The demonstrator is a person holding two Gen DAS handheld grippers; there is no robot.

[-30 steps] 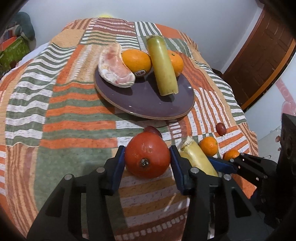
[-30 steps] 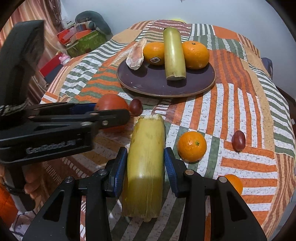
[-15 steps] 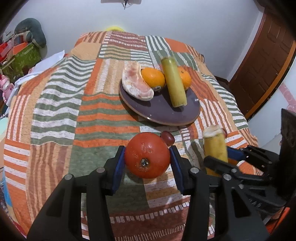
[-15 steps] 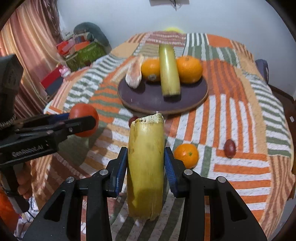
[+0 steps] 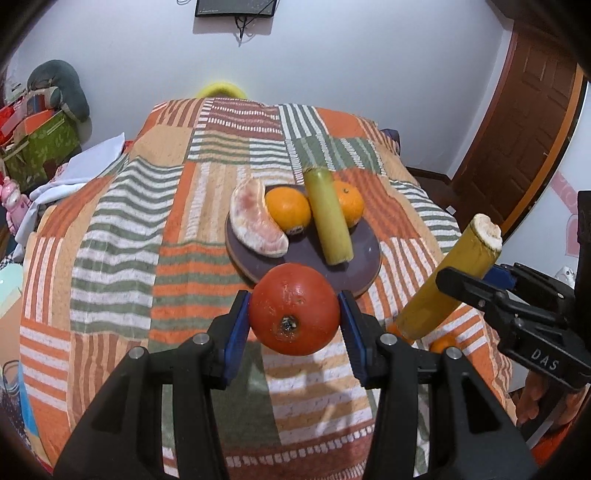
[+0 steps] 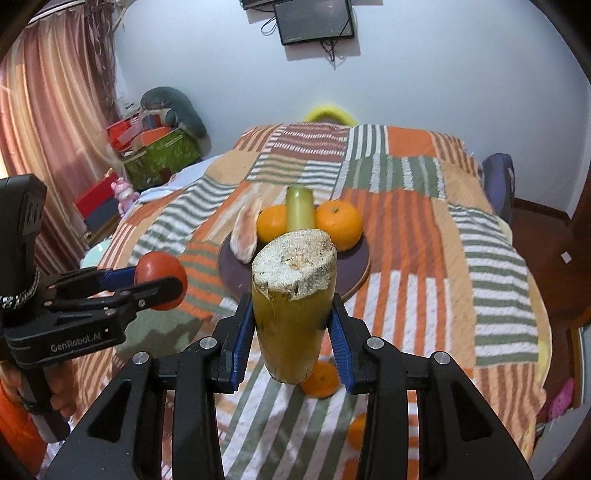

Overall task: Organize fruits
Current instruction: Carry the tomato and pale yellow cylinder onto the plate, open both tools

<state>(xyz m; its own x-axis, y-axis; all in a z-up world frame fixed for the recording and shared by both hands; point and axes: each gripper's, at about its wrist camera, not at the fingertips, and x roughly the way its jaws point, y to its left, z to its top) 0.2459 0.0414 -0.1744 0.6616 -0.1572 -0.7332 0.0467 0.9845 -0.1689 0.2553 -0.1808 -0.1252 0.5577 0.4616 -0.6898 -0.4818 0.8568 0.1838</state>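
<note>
My left gripper is shut on a red tomato-like fruit and holds it above the quilt, just short of the dark purple plate. My right gripper is shut on a yellow sugarcane piece, tilted upward with its cut end facing the camera; it also shows in the left wrist view. The plate holds a peeled pomelo segment, two oranges and a green sugarcane piece.
Small oranges lie on the striped patchwork quilt below the right gripper. Boxes and toys stand at the left, a wooden door at the right, and a wall-mounted screen behind.
Both grippers have risen high above the quilt with their fruit. The sugarcane piece has tipped upward so its cut end faces the right camera. The plate looks farther away.
</note>
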